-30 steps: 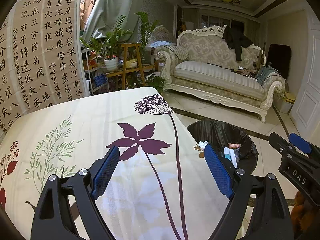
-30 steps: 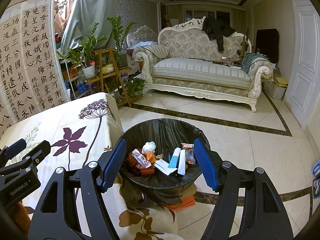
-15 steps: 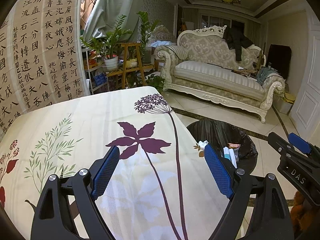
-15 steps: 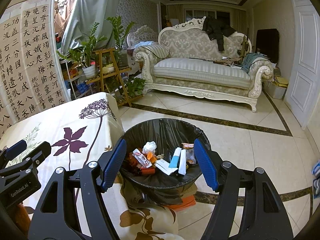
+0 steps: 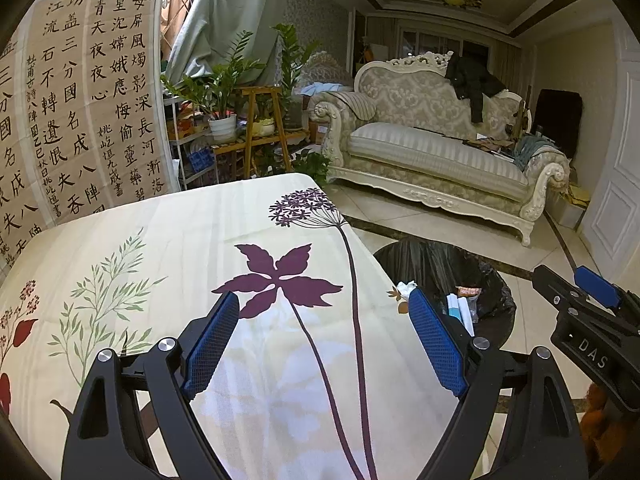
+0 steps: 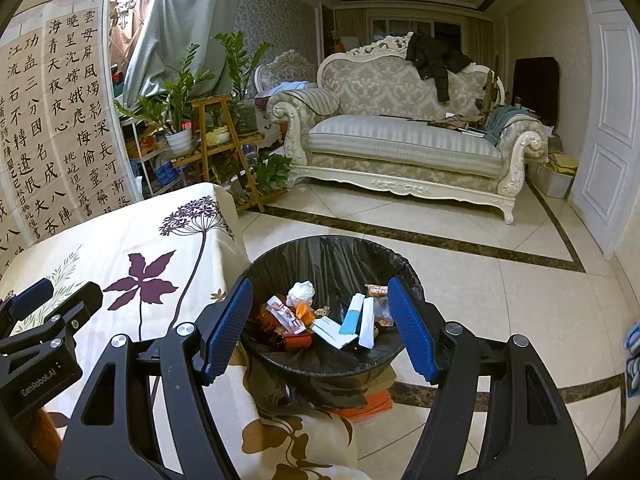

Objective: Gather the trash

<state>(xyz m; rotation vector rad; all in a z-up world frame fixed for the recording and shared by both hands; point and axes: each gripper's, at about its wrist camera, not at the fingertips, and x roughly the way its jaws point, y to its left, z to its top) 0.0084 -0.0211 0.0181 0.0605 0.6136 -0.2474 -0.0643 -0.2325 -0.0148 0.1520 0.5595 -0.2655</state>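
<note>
A bin lined with a black bag (image 6: 332, 256) stands on the floor at the table's right edge and holds several wrappers, a crumpled tissue (image 6: 301, 292) and paper strips (image 6: 352, 318). It also shows in the left wrist view (image 5: 436, 264). My right gripper (image 6: 320, 320) is open and empty, hanging over the bin. My left gripper (image 5: 322, 334) is open and empty above the floral tablecloth (image 5: 180, 240). No trash lies on the cloth that I see. The right gripper shows in the left wrist view (image 5: 588, 316), the left gripper in the right wrist view (image 6: 44, 320).
A calligraphy screen (image 5: 68, 92) stands behind the table. Potted plants on a wooden stand (image 5: 248, 120) are beyond its far corner. A cream sofa (image 6: 404, 140) sits across the tiled floor. A white door (image 6: 604, 120) is on the right.
</note>
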